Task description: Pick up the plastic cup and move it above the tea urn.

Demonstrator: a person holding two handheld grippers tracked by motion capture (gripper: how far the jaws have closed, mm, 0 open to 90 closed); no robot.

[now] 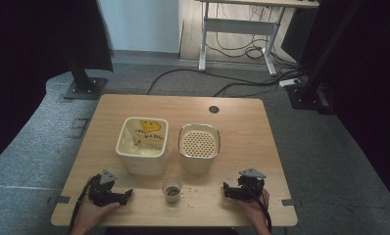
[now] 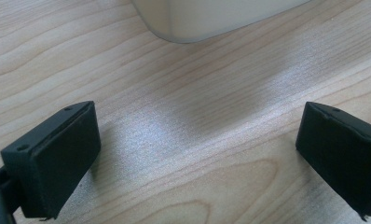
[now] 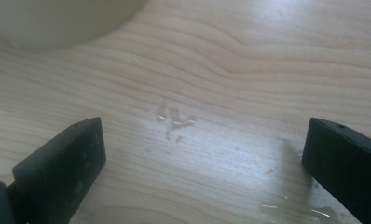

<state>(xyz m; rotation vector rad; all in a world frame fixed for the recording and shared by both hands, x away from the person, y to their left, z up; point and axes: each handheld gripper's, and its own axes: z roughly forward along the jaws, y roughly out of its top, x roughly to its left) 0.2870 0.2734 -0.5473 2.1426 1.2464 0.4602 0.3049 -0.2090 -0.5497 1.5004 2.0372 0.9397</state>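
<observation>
We see two tongs, one in each hand. The left tongs (image 1: 127, 195) rest on the desk (image 1: 242, 127) near its front left corner, held by the left hand (image 1: 87, 213). In the left gripper view their two black jaws stand far apart with bare wood between them, so they are released and hold nothing. The right tongs (image 1: 226, 190) rest near the front right corner, held by the right hand (image 1: 254, 210). In the right gripper view their jaws also stand wide apart over the wood, released and holding nothing. A few small wet marks (image 3: 174, 123) shine on the wood between those jaws.

Between the two tongs, near the front edge, we count one small clear cup (image 1: 172, 189). It stands upright and has something dark at the bottom. It touches neither tongs.

Behind the cup we count two pale tubs, side by side in the middle of the desk. The left one is a square tub (image 1: 142, 166) with rounded corners. A bag with a yellow smiley face (image 1: 149, 133) sits inside it. The right one is a round-cornered tub (image 1: 199, 164) with a top full of small holes.

One small dark round hole (image 1: 213, 109) sits near the back edge of the desk.
</observation>
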